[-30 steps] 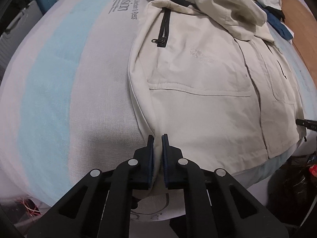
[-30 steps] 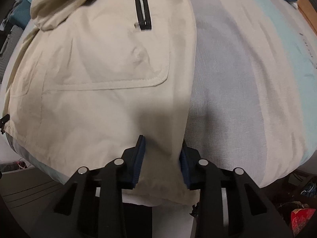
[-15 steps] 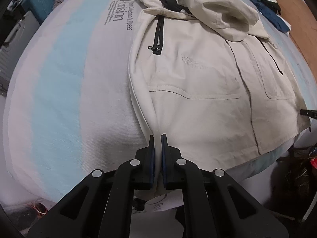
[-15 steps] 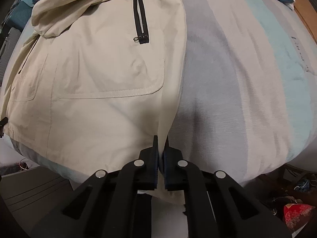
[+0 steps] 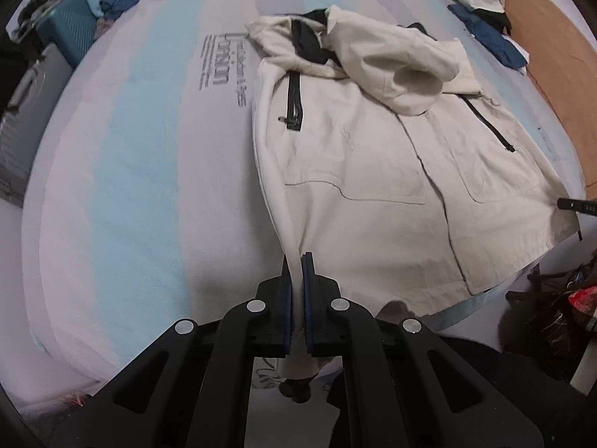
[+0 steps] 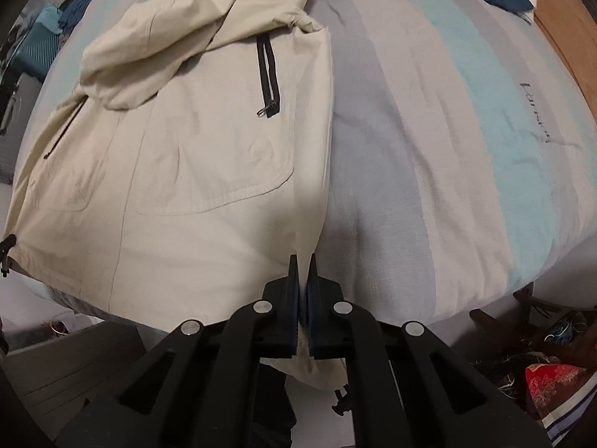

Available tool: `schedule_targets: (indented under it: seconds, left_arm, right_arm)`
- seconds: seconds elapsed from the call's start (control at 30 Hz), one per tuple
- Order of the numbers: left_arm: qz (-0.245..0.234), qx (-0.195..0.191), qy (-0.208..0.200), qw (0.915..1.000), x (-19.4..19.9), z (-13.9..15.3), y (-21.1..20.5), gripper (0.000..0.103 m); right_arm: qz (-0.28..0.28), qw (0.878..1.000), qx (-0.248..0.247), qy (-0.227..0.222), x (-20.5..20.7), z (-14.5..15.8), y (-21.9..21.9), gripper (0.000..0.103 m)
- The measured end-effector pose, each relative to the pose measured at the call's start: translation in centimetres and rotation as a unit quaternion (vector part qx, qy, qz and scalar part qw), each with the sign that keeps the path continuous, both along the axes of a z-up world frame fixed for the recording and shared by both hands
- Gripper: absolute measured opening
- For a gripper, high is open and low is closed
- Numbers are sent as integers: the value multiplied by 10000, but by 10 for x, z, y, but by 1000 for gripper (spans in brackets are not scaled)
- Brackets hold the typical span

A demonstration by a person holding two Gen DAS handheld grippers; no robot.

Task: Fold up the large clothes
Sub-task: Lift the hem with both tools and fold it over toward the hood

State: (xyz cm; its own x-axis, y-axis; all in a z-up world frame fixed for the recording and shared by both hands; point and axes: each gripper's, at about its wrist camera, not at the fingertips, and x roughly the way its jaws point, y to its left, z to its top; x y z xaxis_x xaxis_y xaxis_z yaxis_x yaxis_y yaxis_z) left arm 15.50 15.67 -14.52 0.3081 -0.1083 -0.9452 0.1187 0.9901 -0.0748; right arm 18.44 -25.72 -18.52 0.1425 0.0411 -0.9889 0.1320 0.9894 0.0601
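A cream hooded jacket (image 5: 373, 164) with black zips lies front up on the striped mattress (image 5: 130, 142), sleeves folded in, hem at the near edge. My left gripper (image 5: 297, 261) is shut on the jacket's left bottom corner, lifting it slightly. In the right wrist view the same jacket (image 6: 194, 156) fills the left half. My right gripper (image 6: 303, 261) is shut on its right bottom corner, with fabric hanging below the fingers. The right gripper's tip shows at the far right of the left wrist view (image 5: 576, 204).
The mattress (image 6: 466, 149) extends bare to each side of the jacket. A teal suitcase (image 5: 71, 30) and blue clothes stand at the far left. Blue and white clothes (image 5: 492, 33) lie at the far right by wooden flooring. Dark and red clutter (image 6: 548, 384) sits on the floor.
The right gripper closed on the jacket's right hem corner. Both grippers have risen and pulled back, lifting the hem corners, so more of the jacket and mattress shows.
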Motion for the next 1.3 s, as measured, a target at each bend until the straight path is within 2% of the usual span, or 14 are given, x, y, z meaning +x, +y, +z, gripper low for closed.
schedule_targets:
  seconds: [0.27,0.43,0.5,0.67,0.83,1.07,1.3]
  left_arm:
    - [33,101,190,9998,18,23,3,3]
    - [27,353,639,9973,28,5,-4,2]
    - [124,292,725,9969,32,6,-10,2]
    - [269,270,749,9965,41,24,-21,2]
    - [358,0,743,9966,58,50,-20,2]
    - [-199,126,590,9980,94,73,-21,2]
    - [-410,17,486,9980,133,87,-11,2]
  right_arm:
    - [177,9995,195,176,12,17,-11,2]
    - [234,9978,505,358,29,21,-26,2]
    - [319,9970,576,411,35,25,-28,2]
    - [635,9941,763,436,57,48,-31,2]
    - [597,9932,896,447,84,68,-43,2]
    - [747,9951,612,215,122,96,-43,2]
    - [683,9963,518,-16,152,111,-40,2]
